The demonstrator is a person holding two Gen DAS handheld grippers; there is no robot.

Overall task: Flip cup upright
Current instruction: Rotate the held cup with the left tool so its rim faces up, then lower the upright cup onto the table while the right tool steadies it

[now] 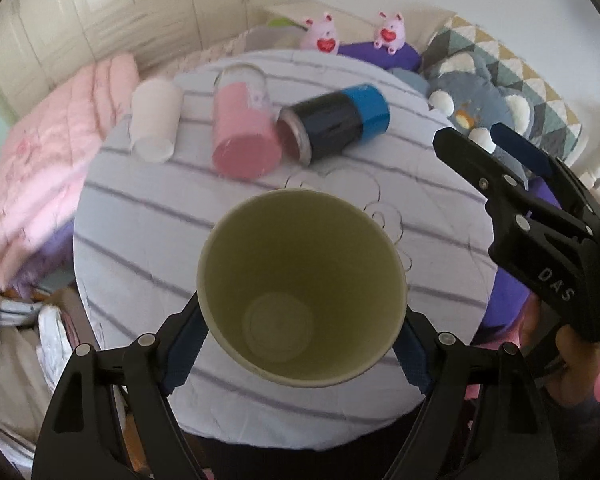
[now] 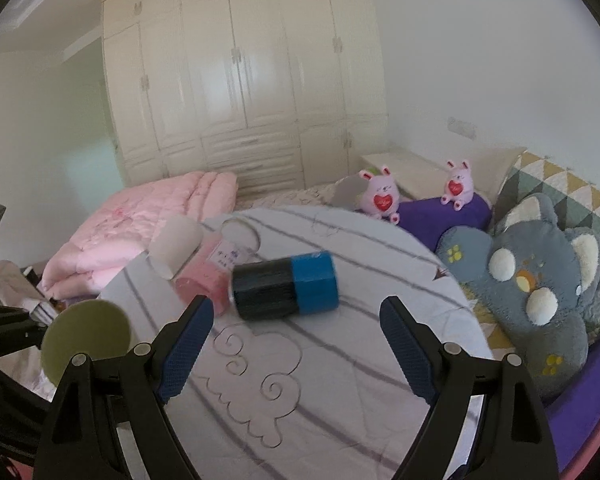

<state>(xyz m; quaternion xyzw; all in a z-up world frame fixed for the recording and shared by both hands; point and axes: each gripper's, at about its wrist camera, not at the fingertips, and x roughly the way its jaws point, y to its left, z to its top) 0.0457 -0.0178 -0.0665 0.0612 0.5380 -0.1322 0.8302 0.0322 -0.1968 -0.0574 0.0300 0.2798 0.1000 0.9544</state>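
My left gripper point(image 1: 302, 344) is shut on a pale green paper cup point(image 1: 300, 280), its open mouth facing the camera, held above the round table point(image 1: 140, 208). In the right wrist view the same cup point(image 2: 86, 336) shows at the left edge. A black and blue cup point(image 1: 336, 120) lies on its side on the table, beside a pink cup point(image 1: 244, 136) and a white cup point(image 1: 156, 120), both also on their sides. My right gripper point(image 2: 296, 344) is open and empty, a short way in front of the black and blue cup point(image 2: 288, 284). It also shows in the left wrist view point(image 1: 480, 136).
The table wears a white striped cloth with cloud outlines point(image 2: 260, 360). A pink quilt point(image 2: 140, 224) lies to the left on the bed. A grey plush pillow point(image 2: 532, 280), purple cushions and two pink plush rabbits point(image 2: 380, 196) sit behind and to the right. A wardrobe point(image 2: 240, 80) stands behind.
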